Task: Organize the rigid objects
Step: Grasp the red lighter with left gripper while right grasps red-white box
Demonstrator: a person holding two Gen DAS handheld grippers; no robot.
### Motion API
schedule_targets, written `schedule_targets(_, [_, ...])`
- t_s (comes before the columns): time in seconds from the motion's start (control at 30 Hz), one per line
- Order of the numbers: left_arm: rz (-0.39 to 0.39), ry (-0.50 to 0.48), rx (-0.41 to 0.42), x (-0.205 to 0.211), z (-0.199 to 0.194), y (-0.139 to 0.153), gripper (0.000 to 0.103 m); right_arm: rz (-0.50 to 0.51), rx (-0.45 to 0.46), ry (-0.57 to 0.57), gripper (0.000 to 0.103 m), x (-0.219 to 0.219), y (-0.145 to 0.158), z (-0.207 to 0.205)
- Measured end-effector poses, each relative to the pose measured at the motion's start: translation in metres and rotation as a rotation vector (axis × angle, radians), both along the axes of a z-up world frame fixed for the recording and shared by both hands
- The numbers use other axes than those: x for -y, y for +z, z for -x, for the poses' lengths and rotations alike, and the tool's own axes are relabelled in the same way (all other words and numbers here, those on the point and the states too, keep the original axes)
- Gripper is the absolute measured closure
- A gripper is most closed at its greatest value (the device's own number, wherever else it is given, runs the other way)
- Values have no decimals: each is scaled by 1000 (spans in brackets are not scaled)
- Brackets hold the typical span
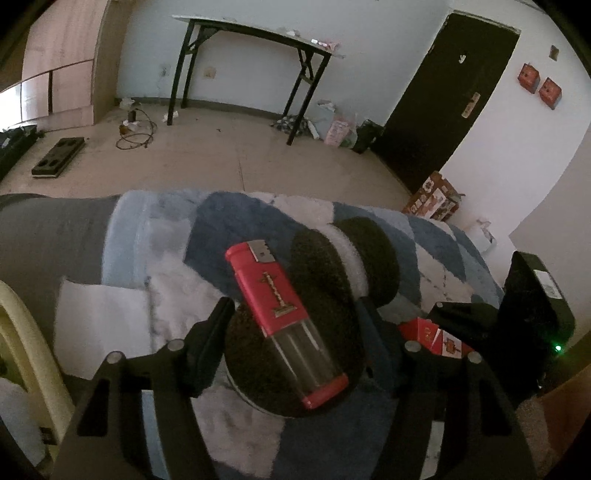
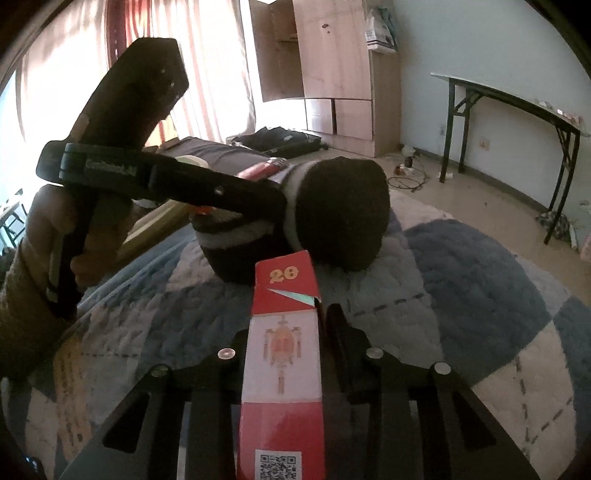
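The right hand-held gripper (image 2: 286,332) pinches a red carton (image 2: 282,354) upright, lifted above the bed (image 2: 480,266), seemingly ready to place. The left hand-held gripper (image 1: 295,314) is spread around a lighter (image 1: 284,321) lying across black cushions (image 1: 325,280), likely for pickup.

A black-legged folding table (image 1: 258,33) stands against the wall beside a dark door (image 1: 443,99), cables (image 1: 135,138) on the floor.
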State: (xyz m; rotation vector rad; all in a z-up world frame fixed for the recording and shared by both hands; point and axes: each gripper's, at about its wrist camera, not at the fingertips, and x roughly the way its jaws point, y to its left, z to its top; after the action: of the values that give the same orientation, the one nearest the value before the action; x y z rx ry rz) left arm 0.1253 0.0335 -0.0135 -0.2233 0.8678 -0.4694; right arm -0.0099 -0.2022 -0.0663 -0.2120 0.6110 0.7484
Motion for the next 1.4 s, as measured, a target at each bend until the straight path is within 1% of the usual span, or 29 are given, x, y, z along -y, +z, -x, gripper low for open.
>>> schedule_targets(0.07, [14,-5,-2,-4,1,4,36,-23,-7,-7,72,3,0,-2])
schedule_targets(0.1, [8,-14,-2,-5,2,5,36,-34,-12,-10,72,7,1,-3])
schedule_targets(0.2, [-25,-62,-15,1,2,2,35,-53,-29,-18,72,10,-1,-4])
schedule_targets(0.27, [-57,-80,-40,8,0,-5,35,-51,-29,-16,72,10,-2,-4])
schedule_targets(0.3, [-69,-78,-40,10,0,-7,34,-48,-29,-16,72,9,-2,-3])
schedule_targets(0.37, [-70,-64,-39,13,-1,-7,30,-44,-32,-14,72,10,-2,-4])
schedule_targets(0.43, [-70,-56,-24,15,0,-5,29,-47,-35,-12,72,10,-2,-5])
schedule_targets(0.5, [-52,-48,-18,12,1,-3,25,-51,-38,-11,72,11,-2,-6])
schedule_targets(0.53, [-42,-31,-19,8,0,-3,20,-52,-40,-10,72,11,-2,-6])
schedule_targets(0.6, [-26,4,-13,1,-2,-2,19,-53,-39,-9,72,12,-3,-6])
schedule_targets(0.67, [6,45,-19,-8,-5,-3,19,-52,-40,-9,72,13,-2,-6])
schedule_targets(0.7, [29,61,-19,-13,-6,-3,20,-53,-40,-9,72,13,-2,-6])
schedule_targets(0.73, [42,72,-17,-16,-7,-4,24,-53,-40,-9,72,13,-2,-6])
schedule_targets(0.77, [41,64,-15,-15,-8,-4,31,-52,-39,-8,72,13,-2,-6])
schedule_targets(0.8, [34,49,-19,-13,-9,-5,49,-52,-39,-8,72,13,-2,-6])
schedule_targets(0.83, [38,34,-19,-10,-10,-6,61,-51,-39,-7,72,13,-2,-6])
schedule_targets(0.87, [51,25,-18,-9,-10,-7,64,-51,-40,-9,72,13,-2,-6])
schedule_targets(0.9, [47,28,-11,-7,-10,-6,66,-50,-39,-9,72,13,-2,-6])
schedule_targets(0.93, [39,38,0,-7,-9,-5,67,-50,-37,-9,72,13,-2,-6])
schedule_targets(1.0, [49,58,24,-9,-7,-1,72,-52,-27,-7,73,13,-1,-4])
schedule_targets(1.03, [42,72,44,-10,-5,3,75,-59,-14,-5,74,14,0,-2])
schedule_targets(1.07, [37,78,62,-11,-2,6,76,-63,-3,-2,79,15,1,1])
schedule_targets(1.17, [69,66,79,-15,1,11,78,-78,48,3,79,18,6,13])
schedule_targets(1.3, [76,79,70,-19,-3,8,78,-72,47,11,79,17,2,19])
schedule_targets(1.4, [67,51,46,-17,-5,4,78,-79,33,0,79,19,1,16])
